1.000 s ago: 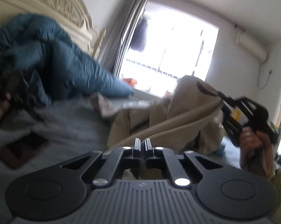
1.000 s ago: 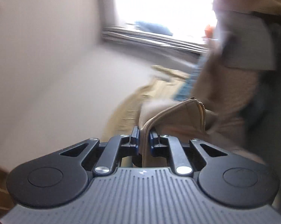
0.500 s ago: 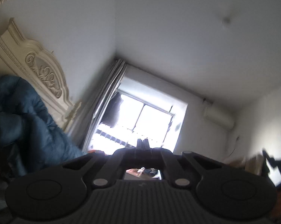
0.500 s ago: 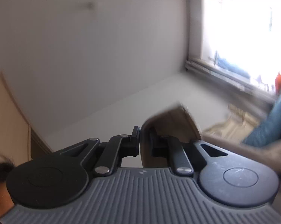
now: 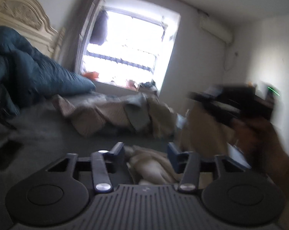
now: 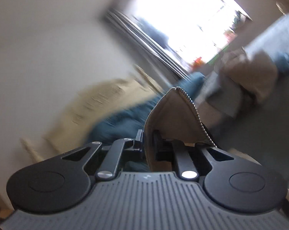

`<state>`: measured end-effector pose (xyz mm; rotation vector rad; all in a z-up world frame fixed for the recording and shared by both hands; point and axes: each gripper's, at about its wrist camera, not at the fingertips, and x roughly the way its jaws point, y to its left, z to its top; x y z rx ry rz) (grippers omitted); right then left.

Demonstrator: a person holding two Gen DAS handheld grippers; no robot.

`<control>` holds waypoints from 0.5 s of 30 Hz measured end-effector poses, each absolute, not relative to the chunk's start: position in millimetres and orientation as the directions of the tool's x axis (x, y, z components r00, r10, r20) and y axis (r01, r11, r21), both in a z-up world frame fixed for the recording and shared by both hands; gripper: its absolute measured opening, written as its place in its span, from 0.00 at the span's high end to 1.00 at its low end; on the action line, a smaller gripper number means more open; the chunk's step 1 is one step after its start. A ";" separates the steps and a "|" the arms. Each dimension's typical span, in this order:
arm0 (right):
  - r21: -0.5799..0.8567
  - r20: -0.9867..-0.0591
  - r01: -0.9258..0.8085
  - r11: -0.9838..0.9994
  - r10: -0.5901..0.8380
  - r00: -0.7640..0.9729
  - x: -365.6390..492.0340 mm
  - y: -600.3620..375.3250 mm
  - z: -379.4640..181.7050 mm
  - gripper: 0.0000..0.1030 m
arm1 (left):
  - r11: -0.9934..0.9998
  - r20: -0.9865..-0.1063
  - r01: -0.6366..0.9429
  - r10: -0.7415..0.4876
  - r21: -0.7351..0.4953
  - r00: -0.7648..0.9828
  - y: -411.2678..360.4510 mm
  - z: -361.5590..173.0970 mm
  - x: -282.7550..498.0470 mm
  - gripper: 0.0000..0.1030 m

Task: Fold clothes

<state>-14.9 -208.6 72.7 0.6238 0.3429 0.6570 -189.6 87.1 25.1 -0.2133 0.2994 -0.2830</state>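
The tan zip-up jacket [image 6: 173,120] is soft and floppy, and it looks light — it bends and hangs wherever nothing holds it up. The zipper edge [image 6: 192,105] is the firmest part, so that edge, a corner or the hem looks like the best place to grab.

The right gripper [image 6: 147,141] is clamped tight on a fold of the jacket, low in the middle of the right wrist picture, with the cloth standing up like a little tent above the jaws.

The left gripper [image 5: 145,152] has just been opening. Its jaws now stand apart at the bottom middle of the left wrist picture, and crumpled tan cloth [image 5: 152,164] shows between them, but the pads do not press on it. It is too blurry to tell if that cloth is part of the same jacket.

More clothes [image 5: 113,113] lie in a heap on the bed [image 5: 48,140] in the middle of that picture, below the window [image 5: 129,48], with a blue duvet [image 5: 29,72] at the left.

There are no boxes, baskets or drawers to see — nothing to put clothes in.
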 end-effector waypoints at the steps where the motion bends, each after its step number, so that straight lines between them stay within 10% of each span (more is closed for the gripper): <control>1: 0.596 -0.173 -0.448 0.666 0.652 0.739 8.5 -190.1 68.0 0.91 | 0.933 -0.276 0.260 -0.326 -0.251 0.904 85.7 21.3 -190.3 0.44; 7: 0.428 -0.743 -0.265 0.864 0.503 0.442 99.7 -132.6 -9.8 0.76 | 0.892 -0.380 0.411 -0.451 -0.187 0.807 52.3 -4.5 -214.4 0.29; 15: 0.627 -0.453 -0.374 0.683 0.710 0.539 40.3 -253.8 21.5 0.36 | 0.769 -0.459 0.524 -0.639 -0.367 0.617 40.0 -30.6 -206.8 0.29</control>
